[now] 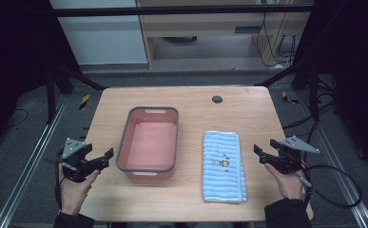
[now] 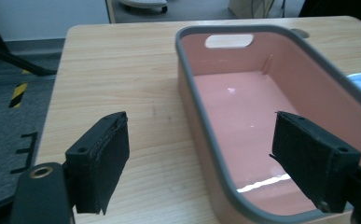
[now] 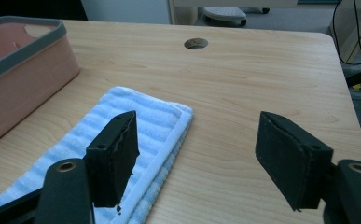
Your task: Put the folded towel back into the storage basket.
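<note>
Your two hands come in at the bottom of the high view, each carrying a gripper: the left gripper [image 1: 104,158] at lower left, the right gripper [image 1: 262,153] at lower right, both with jaws standing wide apart and nothing between them.

Between the two, on the wooden counter [image 1: 191,102], lie the things in play. A folded blue-striped towel [image 1: 223,166] sits right of centre in the high view, lengthwise, with a small printed figure on its top face. In the right gripper view the towel [image 3: 136,128] runs from the lower left toward the middle of the frame; one black jaw hangs over its near part without touching it, the other over bare wood to the right, so the towel lies just off the line between them. A pink basin [image 1: 149,142] with a grey rim stands left of centre, just beside the towel but apart from it. In the left gripper view the basin [image 2: 215,154] is empty, its near wall lying between the jaws, which touch nothing.

Judged from how things lie, the work has barely begun: the towel is flat and untouched, the basin holds nothing. Everything is left to do, starting with closing on the towel's edge, the likely first step.

A round hole [image 1: 217,99] marks the counter's upper part.
</note>
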The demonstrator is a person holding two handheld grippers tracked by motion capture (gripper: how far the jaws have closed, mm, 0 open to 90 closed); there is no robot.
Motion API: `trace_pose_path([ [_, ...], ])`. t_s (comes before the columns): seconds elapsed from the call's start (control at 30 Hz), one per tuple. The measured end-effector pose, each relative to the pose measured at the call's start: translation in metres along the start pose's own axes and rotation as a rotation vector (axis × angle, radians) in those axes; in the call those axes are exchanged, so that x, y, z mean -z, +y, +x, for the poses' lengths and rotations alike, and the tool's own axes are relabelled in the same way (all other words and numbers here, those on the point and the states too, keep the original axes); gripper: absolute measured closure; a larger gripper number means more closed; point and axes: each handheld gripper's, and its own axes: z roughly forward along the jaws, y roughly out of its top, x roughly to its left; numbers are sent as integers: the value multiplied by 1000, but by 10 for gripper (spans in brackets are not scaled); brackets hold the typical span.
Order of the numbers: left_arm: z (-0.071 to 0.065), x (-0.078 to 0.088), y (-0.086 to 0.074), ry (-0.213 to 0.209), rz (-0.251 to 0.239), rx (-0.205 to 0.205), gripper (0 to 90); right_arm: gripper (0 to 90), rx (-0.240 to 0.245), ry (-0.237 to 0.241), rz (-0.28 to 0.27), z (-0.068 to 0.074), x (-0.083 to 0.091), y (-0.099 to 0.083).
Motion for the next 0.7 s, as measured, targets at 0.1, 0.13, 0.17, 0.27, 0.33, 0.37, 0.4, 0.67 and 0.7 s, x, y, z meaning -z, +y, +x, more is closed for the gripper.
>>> trace_pose_path([
  [0.1, -10, 3, 5, -19, -18, -14, 194, 317, -3, -11, 3, -2, -1, 4],
  [0.13, -13, 4, 7, -22, -23, -20, 195, 322, 2, -12, 2, -1, -2, 4],
  [0.17, -13, 4, 7, -22, -23, -20, 198, 322, 2, -12, 2, -1, -2, 4],
  [0.27, -21, 7, 11, -51, -41, -16, 205, 324, 8, -6, -5, 1, -2, 9],
  [0.33, -25, 7, 13, -62, -46, -19, 212, 326, 10, 0, -15, 2, -1, 12],
  [0.37, -26, 7, 13, -66, -44, -18, 214, 326, 14, 2, -15, 2, -1, 14],
  [0.4, -26, 7, 13, -66, -44, -18, 216, 326, 14, 2, -15, 2, -1, 14],
  [0.67, -43, 3, 19, -103, -43, -30, 239, 341, 43, 22, -23, 11, -2, 30],
  [0.7, -43, 3, 19, -103, -43, -30, 241, 342, 41, 23, -26, 12, -2, 31],
])
